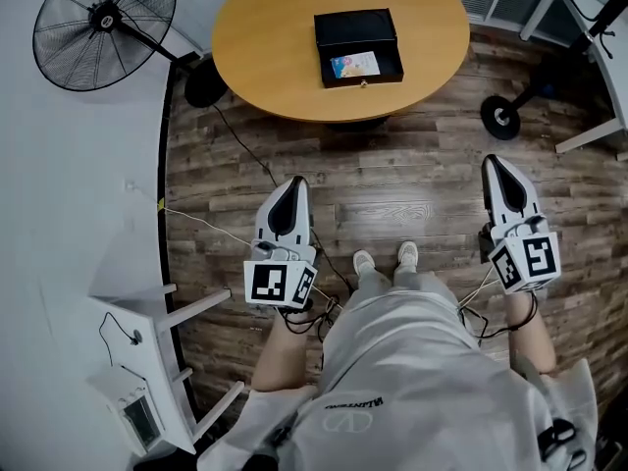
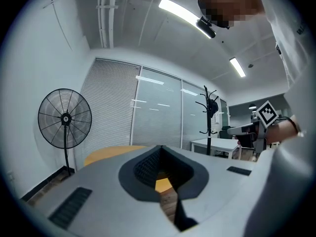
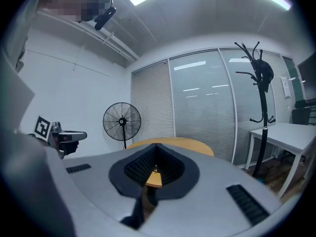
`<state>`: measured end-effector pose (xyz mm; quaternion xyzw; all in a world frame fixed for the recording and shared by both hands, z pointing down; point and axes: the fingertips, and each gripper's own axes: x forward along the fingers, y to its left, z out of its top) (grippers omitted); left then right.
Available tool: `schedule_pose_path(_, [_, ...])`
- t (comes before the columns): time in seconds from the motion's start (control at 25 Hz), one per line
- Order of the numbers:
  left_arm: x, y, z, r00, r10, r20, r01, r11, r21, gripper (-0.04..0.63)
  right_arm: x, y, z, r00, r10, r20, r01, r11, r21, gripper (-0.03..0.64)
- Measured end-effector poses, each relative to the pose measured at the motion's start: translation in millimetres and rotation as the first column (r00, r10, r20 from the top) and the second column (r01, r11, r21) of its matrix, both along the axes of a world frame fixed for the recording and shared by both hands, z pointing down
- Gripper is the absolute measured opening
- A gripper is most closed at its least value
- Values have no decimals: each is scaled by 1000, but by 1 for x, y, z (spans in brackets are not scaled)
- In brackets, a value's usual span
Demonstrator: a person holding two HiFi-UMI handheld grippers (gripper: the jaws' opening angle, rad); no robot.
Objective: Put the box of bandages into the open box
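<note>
Head view alone shows the open box.

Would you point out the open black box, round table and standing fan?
open black box [image 1: 385,52]: head view, bare interior.
round table [image 1: 265,37]: head view, bare top.
standing fan [image 1: 103,15]: head view, grille hub.

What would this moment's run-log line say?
left gripper: shut, empty | right gripper: shut, empty | box of bandages: lying in open box | open box: on round table

Smooth matt light-wood counter. Grainy dark wood-plank floor. Matt black open box. Black wire-metal fan far left. Smooth white plastic left tongs and right tongs, ribbed black pads.
</note>
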<state>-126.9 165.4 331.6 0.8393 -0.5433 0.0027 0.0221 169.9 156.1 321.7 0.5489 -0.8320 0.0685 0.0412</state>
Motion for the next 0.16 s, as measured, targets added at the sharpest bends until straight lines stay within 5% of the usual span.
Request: schedule_pose_path(0.16, [7, 0, 0, 1000, 6, 1, -6, 1000, -3, 7, 5, 1, 1, 1000, -1, 1, 1, 1000, -5, 17])
